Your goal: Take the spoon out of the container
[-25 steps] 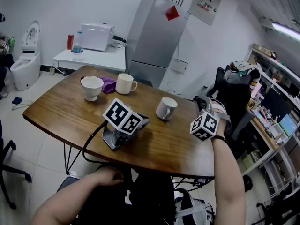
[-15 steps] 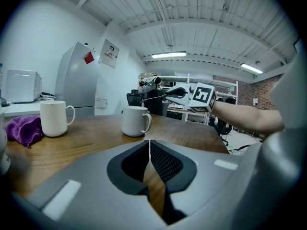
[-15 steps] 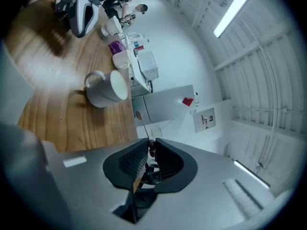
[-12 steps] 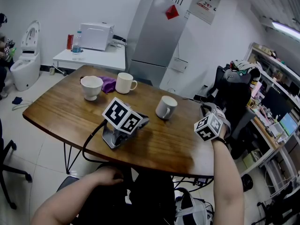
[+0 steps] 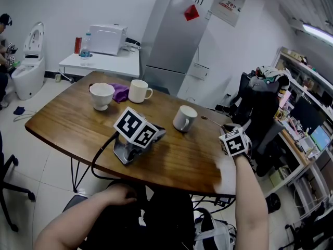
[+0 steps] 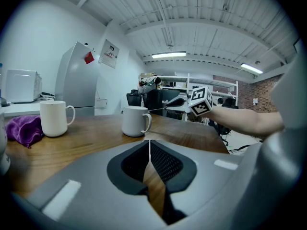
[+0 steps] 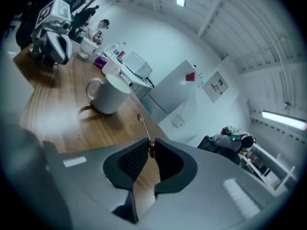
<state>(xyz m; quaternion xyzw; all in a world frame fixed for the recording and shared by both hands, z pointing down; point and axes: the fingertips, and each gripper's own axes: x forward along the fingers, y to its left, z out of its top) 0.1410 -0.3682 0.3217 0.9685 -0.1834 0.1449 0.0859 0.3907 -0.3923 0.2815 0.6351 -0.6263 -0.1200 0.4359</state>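
My right gripper (image 5: 224, 128) hovers over the table's right end, shut on the handle of a thin metal spoon (image 5: 210, 122). In the right gripper view the jaws (image 7: 151, 150) pinch the handle and the spoon (image 7: 143, 125) points at the tabletop, its bowl clear of the white mug (image 7: 110, 95). That mug (image 5: 183, 120) stands upright just left of the spoon, apart from it. My left gripper (image 5: 158, 135) lies on the wood in the middle of the table, shut and empty; its jaws (image 6: 149, 147) meet in the left gripper view.
A second white mug (image 5: 139, 92), a white cup (image 5: 102, 97) and a purple cloth (image 5: 122, 92) sit at the far left of the wooden table (image 5: 67, 124). A black cable (image 5: 99, 160) hangs off the near edge. A chair piled with things (image 5: 260, 100) stands beyond the right end.
My right gripper has moved right and lower, away from the near mug, carrying the spoon. The left gripper has stayed still.
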